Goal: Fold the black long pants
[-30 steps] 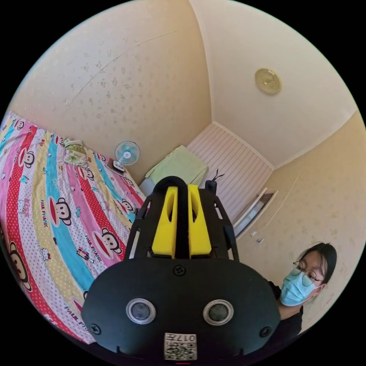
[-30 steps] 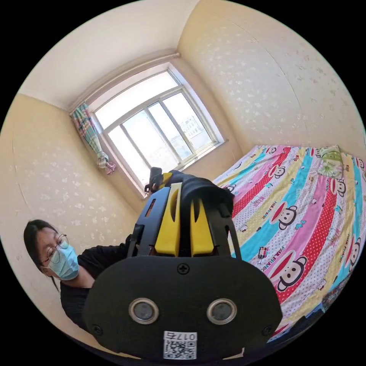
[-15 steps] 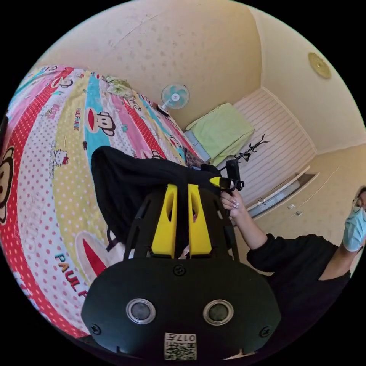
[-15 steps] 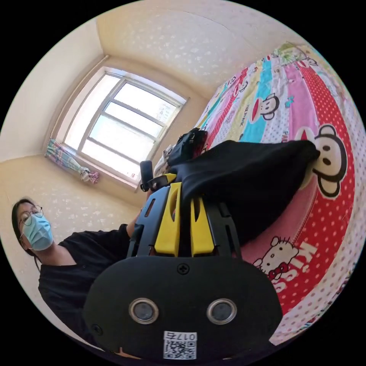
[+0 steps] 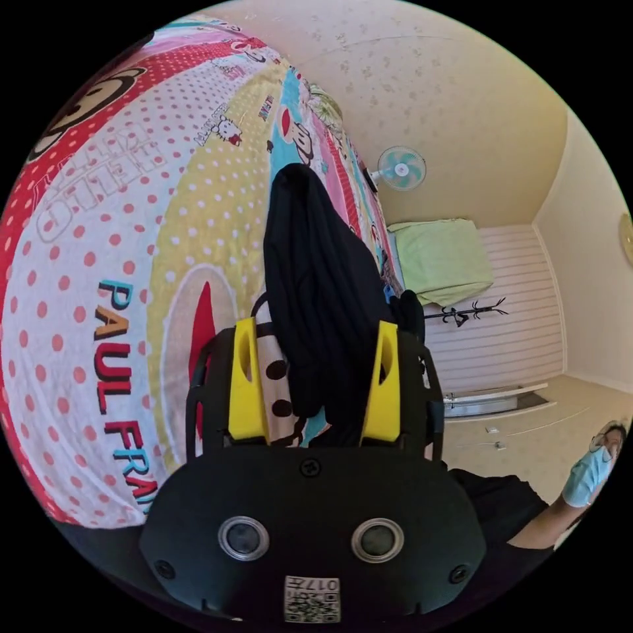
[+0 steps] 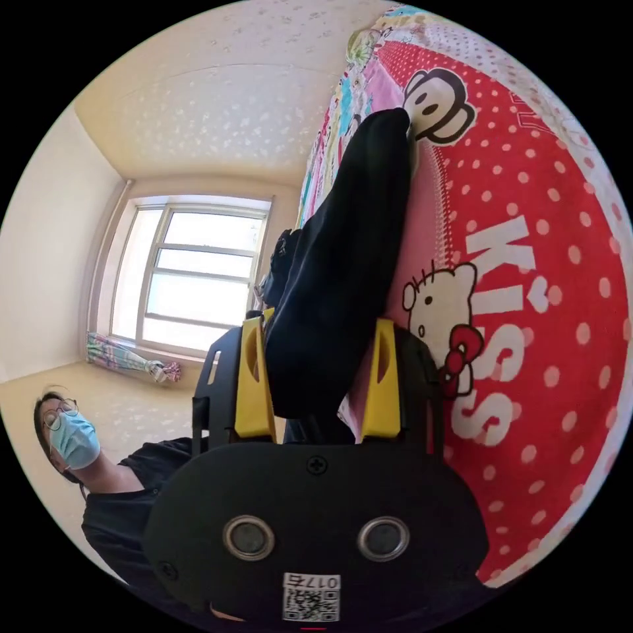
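Bedding in bright stripes with cartoon monkeys, the bed sheet [image 5: 132, 264], is seen across the left half of the left gripper view. A small fan [image 5: 401, 167] is seen at upper right against the wall, with a green cloth [image 5: 445, 260] draped below it and a coat rack [image 5: 465, 311] beside that. A person's black sleeve [image 5: 501, 504] is seen at lower right. The left claw [image 5: 315, 382] is spread wide, released; the black long pants [image 5: 316, 283] lie on the sheet and run up from between the yellow jaws, neither jaw being pressed on the cloth.

In the right gripper view, the bed sheet [image 6: 527, 277] is seen at right, and a window [image 6: 198, 270] with a gathered curtain [image 6: 128, 356] at left, which the other view lacks. A person in black [image 6: 125, 501] is seen at lower left. The right claw [image 6: 320, 382] is likewise spread open, with the black long pants [image 6: 343, 264] lying between its jaws ungripped.
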